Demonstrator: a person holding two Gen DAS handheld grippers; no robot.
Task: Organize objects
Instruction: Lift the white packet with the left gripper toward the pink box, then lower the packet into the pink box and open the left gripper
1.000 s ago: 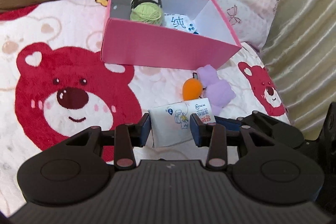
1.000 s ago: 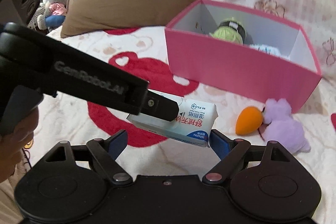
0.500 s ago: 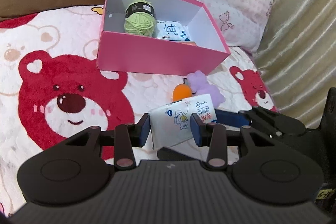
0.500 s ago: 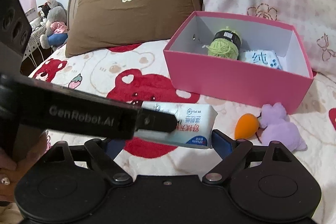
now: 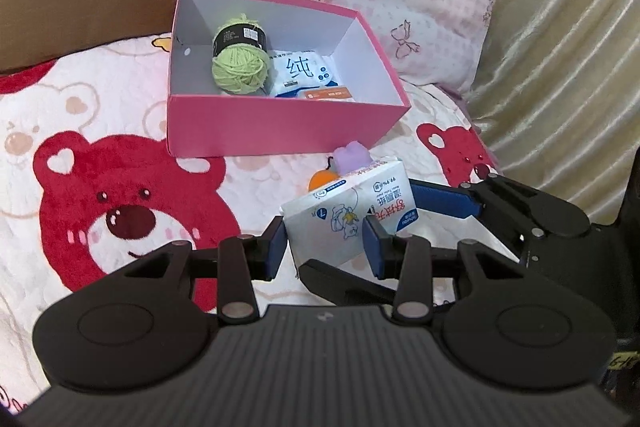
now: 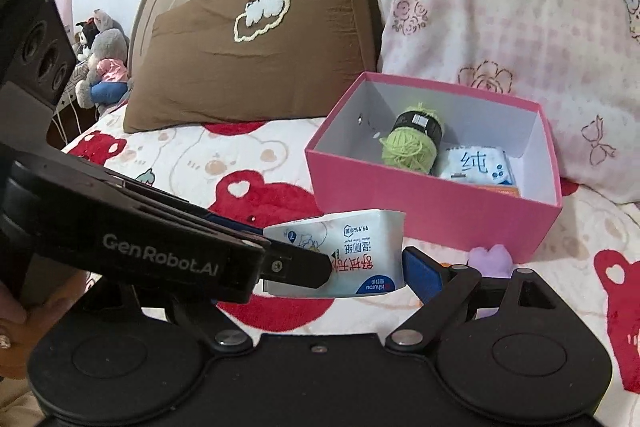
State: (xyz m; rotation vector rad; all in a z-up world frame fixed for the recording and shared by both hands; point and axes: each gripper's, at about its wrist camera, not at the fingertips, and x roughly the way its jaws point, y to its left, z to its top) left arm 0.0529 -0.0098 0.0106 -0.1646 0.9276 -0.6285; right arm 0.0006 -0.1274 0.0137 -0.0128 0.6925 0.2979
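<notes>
Left gripper (image 5: pixel 325 241) clamped on a white wipes pack (image 5: pixel 352 211), held above the bear-print bed cover (image 5: pixel 100 195) just near of the pink box (image 5: pixel 280 131). Right gripper (image 6: pixel 340 267) flanks the same pack, fingers spread wide, its right pad (image 6: pixel 420 273) just beside the pack's end. Box holds green yarn (image 5: pixel 240 67) and another wipes packet (image 5: pixel 302 73); purple plush (image 5: pixel 352 157) and orange toy (image 5: pixel 320 179) lie beyond the held pack.
</notes>
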